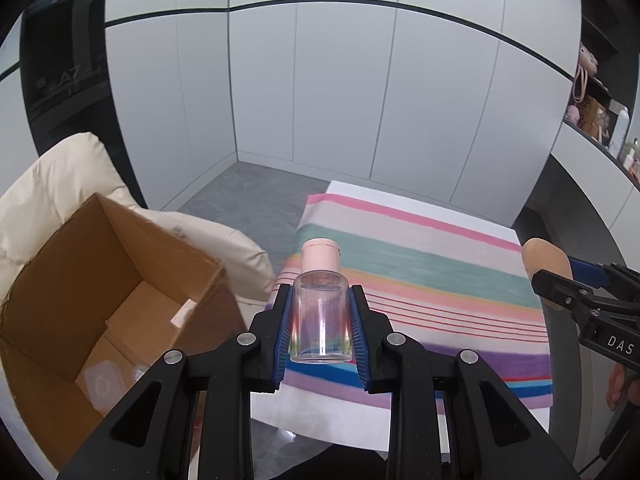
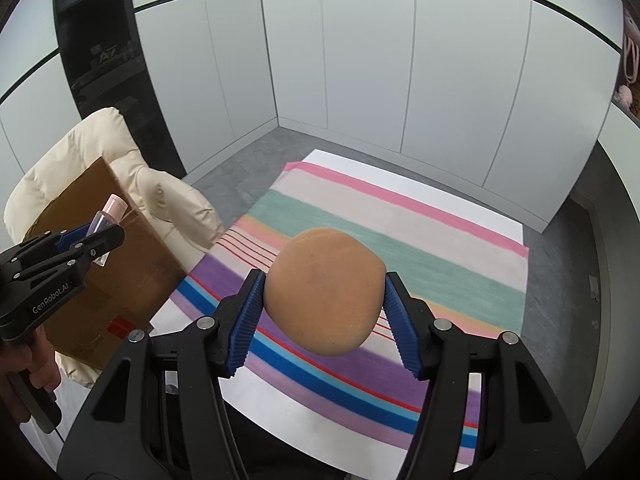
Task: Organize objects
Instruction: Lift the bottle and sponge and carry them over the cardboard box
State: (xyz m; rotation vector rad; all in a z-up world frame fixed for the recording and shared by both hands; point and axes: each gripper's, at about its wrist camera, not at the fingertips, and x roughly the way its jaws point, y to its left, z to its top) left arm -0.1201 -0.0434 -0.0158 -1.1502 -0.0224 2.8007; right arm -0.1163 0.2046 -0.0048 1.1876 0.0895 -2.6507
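Cardboard box [image 1: 100, 300] is sitting open-topped on a cream padded chair [image 1: 60, 184], just left of and below the left claw [image 1: 322, 320]. Flaps up, mouth facing the claw, so it is likely serving as the drop bin for the sorting. Something pale is lying on its floor; too blurred to name.

Left claw is gripping a clear bottle [image 1: 320, 316] with a pink cap [image 1: 321, 256]. Blue pads are pressing the bottle's two flat sides, cap pointing away from the claw, base towards the camera. It is being held in the air over the near-left edge of the striped cloth [image 1: 420, 280], touching nothing else. A side grip on the body keeps the cap free and the bottle from rotating.

Cloth is covering a white worktop [image 2: 352, 412], ahead of and under both claws. No loose items showing on it.

Right claw [image 2: 324, 300] is gripping a round tan bun-like object [image 2: 324, 288] across its widest part, jaws spread wide, also in the air above the cloth. It looks soft, so a hard squeeze could dent it.

Both things are lifted, neither is in the box. Bottle is nearer the box, so probably going first.

Far right of the left claw, a shelf [image 1: 600, 120] is holding small clutter.
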